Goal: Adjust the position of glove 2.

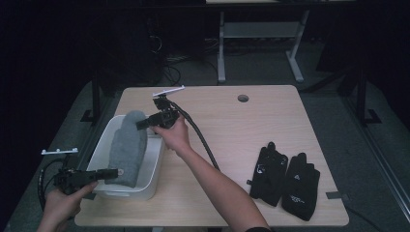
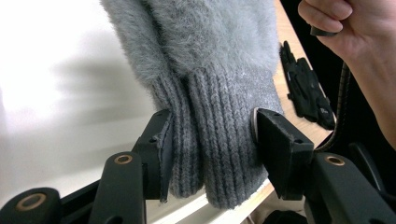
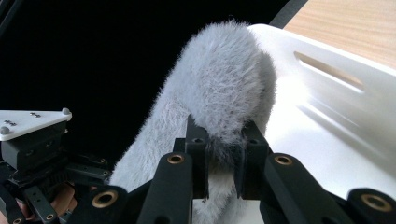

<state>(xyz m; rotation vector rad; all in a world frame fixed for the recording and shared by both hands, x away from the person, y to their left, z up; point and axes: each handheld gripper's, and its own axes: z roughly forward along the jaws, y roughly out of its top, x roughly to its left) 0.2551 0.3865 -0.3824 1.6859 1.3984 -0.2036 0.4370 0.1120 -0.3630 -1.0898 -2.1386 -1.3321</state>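
Tongs of the left gripper (image 2: 210, 140) clamp the ribbed cuff of a fuzzy grey knitted mitten (image 1: 128, 145) over the white plastic tub (image 1: 104, 145). Right tongs (image 3: 223, 161) pinch its fluffy tip. Black gloves (image 1: 285, 176) lie on the bench (image 1: 251, 125), partly hidden in the left gripper view.

Looks like a lab or test room from my end, not a home. I'm working over a plain light-wood tabletop (image 1: 251, 125) with a cable hole (image 1: 243, 98) in it, on grey carpet (image 1: 329, 111). Behind it stands a second desk on a white metal frame (image 1: 261, 43), with loose cables (image 1: 169, 67) on the floor beside dark equipment. Surroundings are black and unlit; only the work area gets light. No household furniture in sight.
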